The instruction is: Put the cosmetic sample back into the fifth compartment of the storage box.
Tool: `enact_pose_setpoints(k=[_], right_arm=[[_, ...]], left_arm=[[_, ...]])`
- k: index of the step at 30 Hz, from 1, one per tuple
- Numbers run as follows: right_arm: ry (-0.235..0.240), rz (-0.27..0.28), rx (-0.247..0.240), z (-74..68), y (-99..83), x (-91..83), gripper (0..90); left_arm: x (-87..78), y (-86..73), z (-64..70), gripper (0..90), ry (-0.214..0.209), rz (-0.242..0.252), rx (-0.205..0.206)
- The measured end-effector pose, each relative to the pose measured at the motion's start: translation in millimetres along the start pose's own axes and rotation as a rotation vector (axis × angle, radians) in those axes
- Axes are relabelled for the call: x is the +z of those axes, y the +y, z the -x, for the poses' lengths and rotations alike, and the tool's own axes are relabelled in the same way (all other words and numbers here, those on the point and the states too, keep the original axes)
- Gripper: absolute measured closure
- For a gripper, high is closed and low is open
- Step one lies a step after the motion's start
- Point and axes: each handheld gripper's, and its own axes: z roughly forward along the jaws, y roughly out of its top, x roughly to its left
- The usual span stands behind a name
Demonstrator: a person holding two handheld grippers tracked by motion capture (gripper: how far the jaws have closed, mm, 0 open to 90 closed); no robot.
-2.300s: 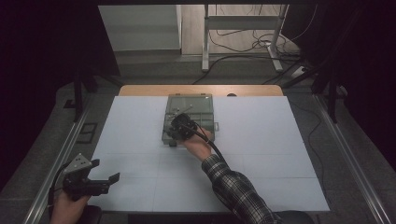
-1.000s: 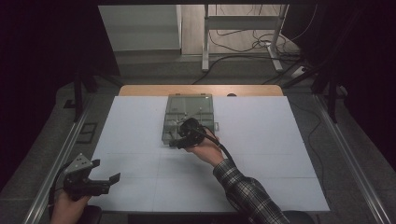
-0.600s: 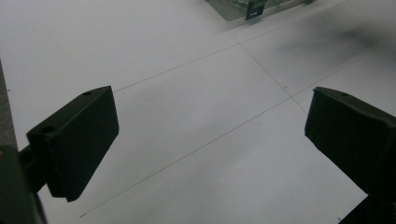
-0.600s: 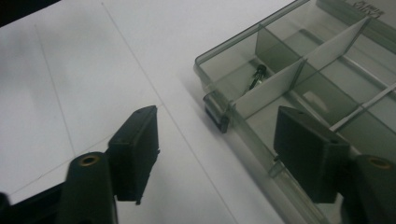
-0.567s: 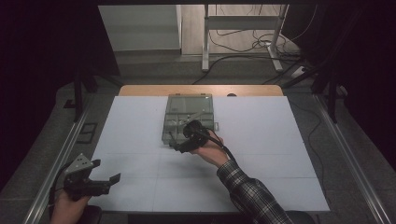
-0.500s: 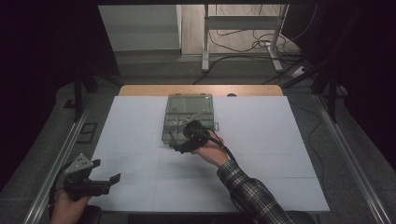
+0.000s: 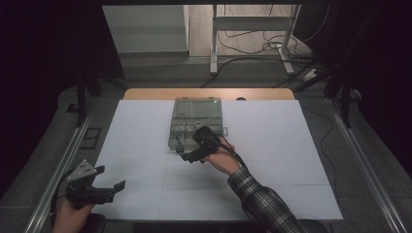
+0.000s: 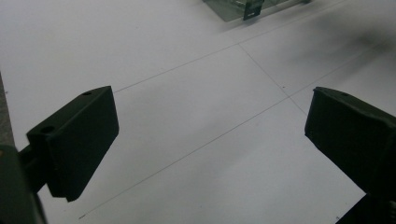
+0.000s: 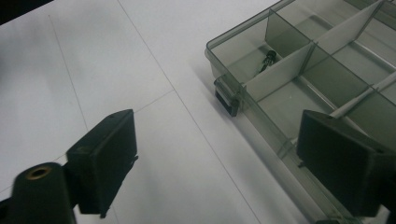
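Note:
A clear plastic compartment box (image 7: 197,116) lies open at the table's middle, its lid flat behind it. My right gripper (image 7: 190,154) hovers just off the box's near left corner, open and holding nothing. In the right gripper view the open right gripper (image 9: 217,154) straddles the box wall (image 9: 275,135); a small dark part (image 9: 267,58) lies in the corner compartment, and a dark latch (image 9: 227,100) sits on the front. My left gripper (image 7: 111,178) rests at the table's near left corner, open. In its own view the open left gripper (image 8: 210,126) spans bare white table.
A white sheet with thin grid lines (image 7: 272,160) covers the table; a wooden strip (image 7: 145,94) shows at its far edge. Metal rails (image 7: 362,160) run along both sides. A plaid sleeve (image 7: 262,201) reaches in from the bottom. The box's corner (image 8: 243,7) shows far off.
My right gripper has drawn back from over the box toward me, to its near left corner. The left gripper has barely moved.

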Motion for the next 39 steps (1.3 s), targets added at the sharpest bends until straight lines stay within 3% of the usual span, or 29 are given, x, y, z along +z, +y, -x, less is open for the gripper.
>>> enact_pose_setpoints(k=[15,29,39], right_arm=[[-0.058,-0.001,-0.026,-1.3,-11.5,-15.2,4.3],[-0.057,0.032,-0.027,-7.1,-23.8,-27.5,1.5],[-0.065,0.013,-0.039,-7.8,-32.6,-38.4,0.4]], left_arm=[[-0.2,0.0,0.0,3.6,0.0,0.002,0.001],[-0.1,0.1,0.2,3.6,0.0,0.001,0.002],[0.1,0.2,0.2,3.5,-0.001,-0.001,0.002]])
